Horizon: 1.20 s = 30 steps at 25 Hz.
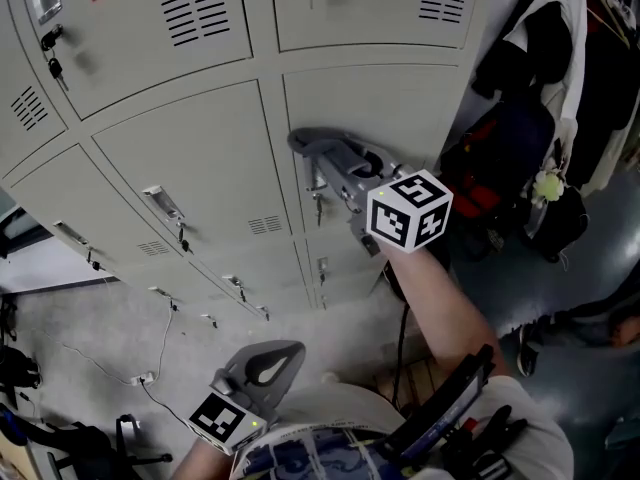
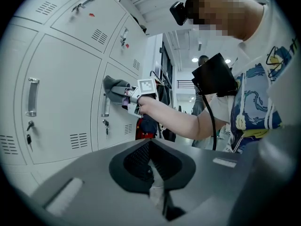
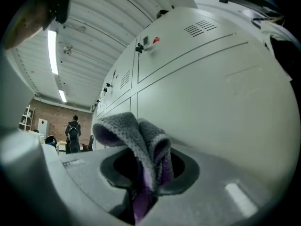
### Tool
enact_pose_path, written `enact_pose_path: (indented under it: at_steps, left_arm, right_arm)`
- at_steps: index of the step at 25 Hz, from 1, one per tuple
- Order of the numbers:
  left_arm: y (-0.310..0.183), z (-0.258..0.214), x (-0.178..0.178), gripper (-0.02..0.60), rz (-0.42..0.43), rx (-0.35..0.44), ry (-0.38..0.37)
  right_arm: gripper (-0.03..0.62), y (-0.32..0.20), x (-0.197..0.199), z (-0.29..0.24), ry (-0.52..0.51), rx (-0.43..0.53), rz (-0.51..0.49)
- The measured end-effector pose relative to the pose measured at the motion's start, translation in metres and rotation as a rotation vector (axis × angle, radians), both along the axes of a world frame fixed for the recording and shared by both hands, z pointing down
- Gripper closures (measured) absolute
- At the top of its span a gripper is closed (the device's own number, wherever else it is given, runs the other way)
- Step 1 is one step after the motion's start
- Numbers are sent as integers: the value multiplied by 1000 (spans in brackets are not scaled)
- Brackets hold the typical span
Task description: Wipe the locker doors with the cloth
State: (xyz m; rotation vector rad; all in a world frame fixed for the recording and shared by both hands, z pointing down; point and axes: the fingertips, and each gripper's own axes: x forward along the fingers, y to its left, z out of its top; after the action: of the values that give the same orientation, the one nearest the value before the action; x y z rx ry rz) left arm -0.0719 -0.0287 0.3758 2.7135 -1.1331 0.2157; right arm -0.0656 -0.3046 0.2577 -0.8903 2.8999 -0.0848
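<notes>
Cloth (image 3: 141,140) is sitting bunched in the right hand-held gripper (image 1: 330,158), whose jaws are clamping a grey fold of it (purple lining is showing only in the right gripper view). The person is pressing it against a middle-row locker door (image 1: 390,108), near that door's left edge and just above its handle (image 1: 318,183).

Wiping is looking under way rather than finished, as I judge it. No door is showing streaks or damp, so I am not able to tell which doors are done; the lower rows and the neighbouring door (image 1: 190,168) are probably waiting.

The left hand-held gripper (image 1: 268,363) is hanging low by the person's body, jaws together on nothing. Its view is showing the cloth side-on against the door, while only the head view is taking in the hanging coats and bags (image 1: 540,118) to the right.
</notes>
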Motion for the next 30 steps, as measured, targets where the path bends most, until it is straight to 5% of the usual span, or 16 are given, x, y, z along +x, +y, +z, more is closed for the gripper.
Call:
enact_pose_path:
  at_steps: [30]
  left_arm:
    - [-21, 0, 45, 580, 117, 0, 8]
  right_arm:
    - [502, -65, 213, 6, -91, -46, 404]
